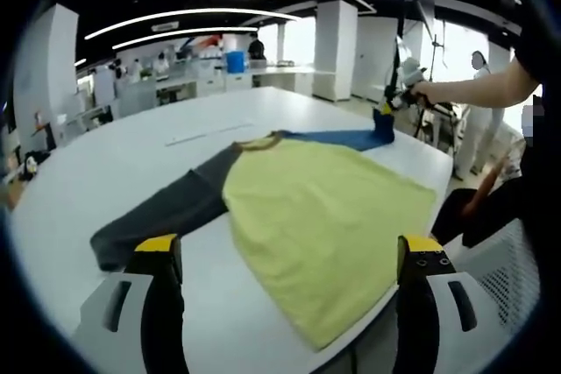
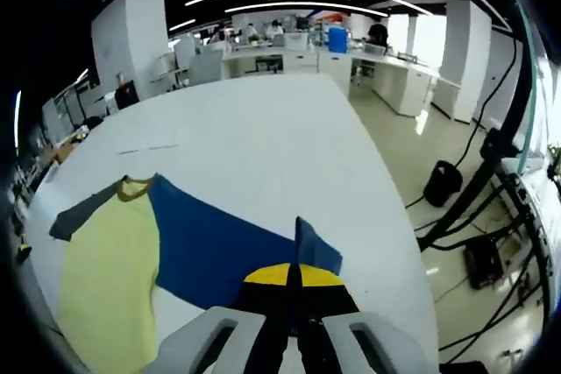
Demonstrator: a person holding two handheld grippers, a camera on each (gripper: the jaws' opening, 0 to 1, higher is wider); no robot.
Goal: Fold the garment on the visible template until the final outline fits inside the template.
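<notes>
Left fingers (image 1: 289, 256): spread wide at the bottom of the left gripper view, yellow-tipped, holding nothing; the yellow body of the garment (image 1: 324, 225) lies in the gap between them.
Right fingers (image 2: 294, 282): pressed together on the end of the blue sleeve (image 2: 237, 251), bottom centre of the right gripper view; a flap of blue cloth stands up just above the yellow tips.
Right gripper, seen from the left gripper view (image 1: 394, 102): upper right, in a person's hand, holding the sleeve end raised off the surface.
Garment: spread flat on the white counter (image 1: 123, 155), mid-frame in the left gripper view; yellow torso, dark grey sleeve (image 1: 166, 212) running to the lower left, blue sleeve to the upper right.
Hem: lower edge of the yellow torso reaches the near counter edge.
Background: open office, white pillars, ceiling light strips, people standing at the far right.
</notes>
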